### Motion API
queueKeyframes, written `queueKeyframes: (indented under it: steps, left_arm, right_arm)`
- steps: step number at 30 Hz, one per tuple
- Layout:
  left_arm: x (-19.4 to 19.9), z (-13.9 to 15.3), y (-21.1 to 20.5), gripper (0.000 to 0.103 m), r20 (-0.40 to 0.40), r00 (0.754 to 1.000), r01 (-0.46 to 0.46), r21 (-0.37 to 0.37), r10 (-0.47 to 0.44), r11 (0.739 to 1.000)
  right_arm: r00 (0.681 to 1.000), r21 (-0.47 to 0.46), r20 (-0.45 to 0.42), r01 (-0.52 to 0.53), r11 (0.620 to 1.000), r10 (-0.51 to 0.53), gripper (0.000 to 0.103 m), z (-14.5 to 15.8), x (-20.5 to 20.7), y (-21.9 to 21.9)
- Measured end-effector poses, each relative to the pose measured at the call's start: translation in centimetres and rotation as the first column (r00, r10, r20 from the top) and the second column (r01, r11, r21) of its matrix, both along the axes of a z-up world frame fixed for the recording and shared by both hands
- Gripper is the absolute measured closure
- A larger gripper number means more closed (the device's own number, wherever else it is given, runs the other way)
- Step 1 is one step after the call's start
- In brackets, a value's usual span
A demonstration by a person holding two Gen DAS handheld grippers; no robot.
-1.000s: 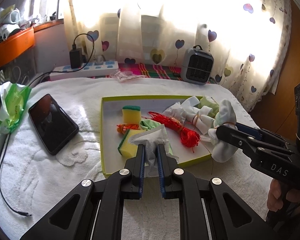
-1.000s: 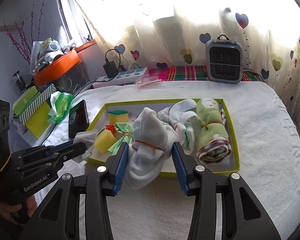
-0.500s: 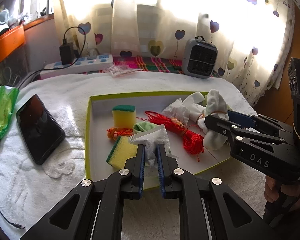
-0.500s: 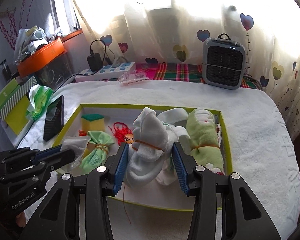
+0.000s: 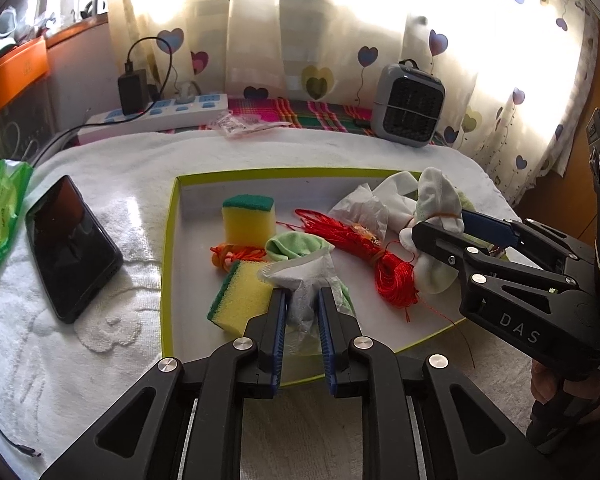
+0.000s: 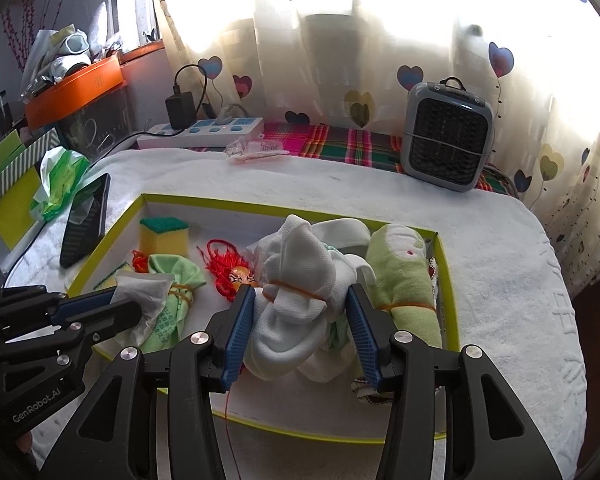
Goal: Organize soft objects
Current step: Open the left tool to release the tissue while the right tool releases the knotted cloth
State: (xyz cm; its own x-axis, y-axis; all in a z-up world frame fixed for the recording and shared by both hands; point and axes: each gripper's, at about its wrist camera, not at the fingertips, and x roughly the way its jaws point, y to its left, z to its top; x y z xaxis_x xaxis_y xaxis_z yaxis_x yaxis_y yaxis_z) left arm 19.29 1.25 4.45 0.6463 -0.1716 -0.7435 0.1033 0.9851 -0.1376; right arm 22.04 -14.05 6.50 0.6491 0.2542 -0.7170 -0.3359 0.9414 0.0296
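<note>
A yellow-green-rimmed box point(image 5: 168, 248) holds two yellow sponges point(image 5: 248, 220), a green cloth point(image 5: 296, 244), red cord point(image 5: 392, 276) and orange cord point(image 5: 230, 254). My left gripper point(image 5: 302, 294) hangs low over the box's near side with a crumpled white tissue point(image 5: 300, 276) between its pads. Its jaws are opening, and the tissue still touches both pads. My right gripper point(image 6: 300, 292) is shut on a white sock bundle point(image 6: 296, 276) tied with an orange band. It holds the bundle just over the box, beside a rolled green towel point(image 6: 404, 272).
The box lies on a white towel-covered table. A black phone point(image 5: 72, 248) and a green packet point(image 5: 0, 208) lie to its left. A grey heater point(image 5: 408, 106) and a power strip point(image 5: 156, 114) stand at the back by the curtain.
Both grippers have come forward and down from the box's front edge to over its inside, each carrying its load. The left jaws have parted slightly.
</note>
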Motion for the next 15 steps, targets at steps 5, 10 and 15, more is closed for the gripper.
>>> queueKeyframes:
  steps: [5, 10, 15]
  left_arm:
    - [0.01, 0.0, -0.01, 0.078, 0.0, 1.0, -0.006, 0.006, 0.006, 1.0]
    - [-0.08, 0.05, 0.02, 0.072, 0.001, 1.0, -0.011, 0.006, 0.011, 1.0]
    - [-0.38, 0.3, 0.01, 0.069, 0.009, 1.0, -0.008, 0.008, 0.007, 1.0]
  right_arm:
    - [1.0, -0.004, 0.001, 0.01, 1.0, -0.01, 0.052, -0.03, -0.1, 0.11]
    - [1.0, 0.01, -0.003, 0.023, 1.0, -0.023, 0.048, -0.05, -0.24, -0.19]
    - [0.999, 0.016, 0.002, 0.033, 0.999, -0.033, 0.046, 0.08, -0.51, -0.37]
